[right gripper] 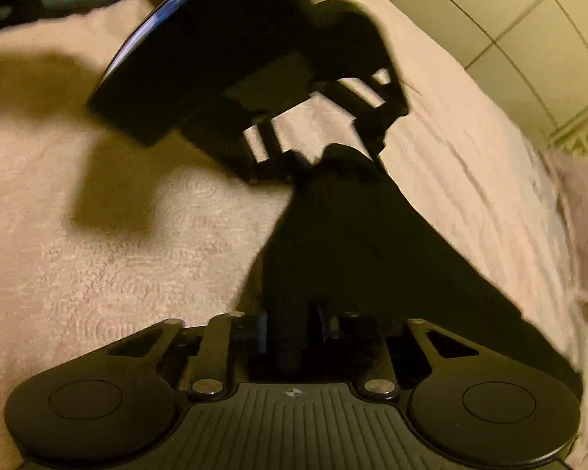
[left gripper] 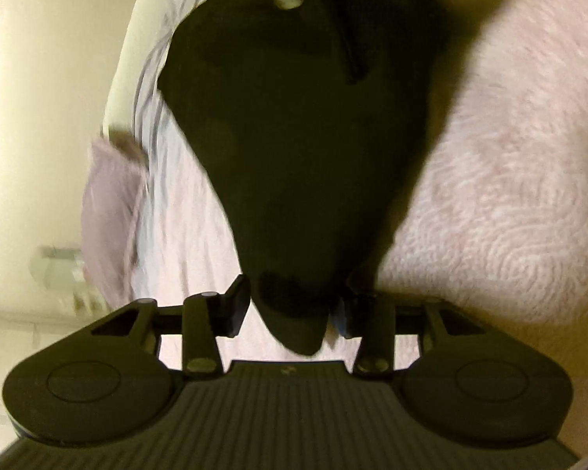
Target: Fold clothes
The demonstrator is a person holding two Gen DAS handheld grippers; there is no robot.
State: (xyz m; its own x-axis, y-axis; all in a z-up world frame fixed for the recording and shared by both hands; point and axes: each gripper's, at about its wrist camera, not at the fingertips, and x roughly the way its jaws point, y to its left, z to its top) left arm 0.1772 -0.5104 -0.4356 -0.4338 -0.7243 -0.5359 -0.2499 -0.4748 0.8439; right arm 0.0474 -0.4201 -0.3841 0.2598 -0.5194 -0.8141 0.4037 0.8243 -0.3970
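My left gripper (left gripper: 296,309) has the tip of the black garment (left gripper: 294,137) between its jaws, but the pads stand a little off the cloth on both sides, so I read them as apart, not pinching. My right gripper (right gripper: 294,333) has its jaws drawn close on a dark bunch of the same black garment (right gripper: 333,243); it looks gripped, though the shadow there is deep.

The garment is stretched between my two hands, hanging just above the pink bedspread (left gripper: 509,156), which is fleecy and covers the bed. In the right wrist view I see the left gripper (right gripper: 317,152) at the far end of the cloth.

I judge I am mid-fold, bringing the piece down to lay it flat. Next I need a sure hold on the left end, then to lower both ends evenly.

A pillow (left gripper: 109,211) lies at the bed's edge, well clear. The tiled wall (right gripper: 529,39) stands beyond. Nothing blocks the landing spot.
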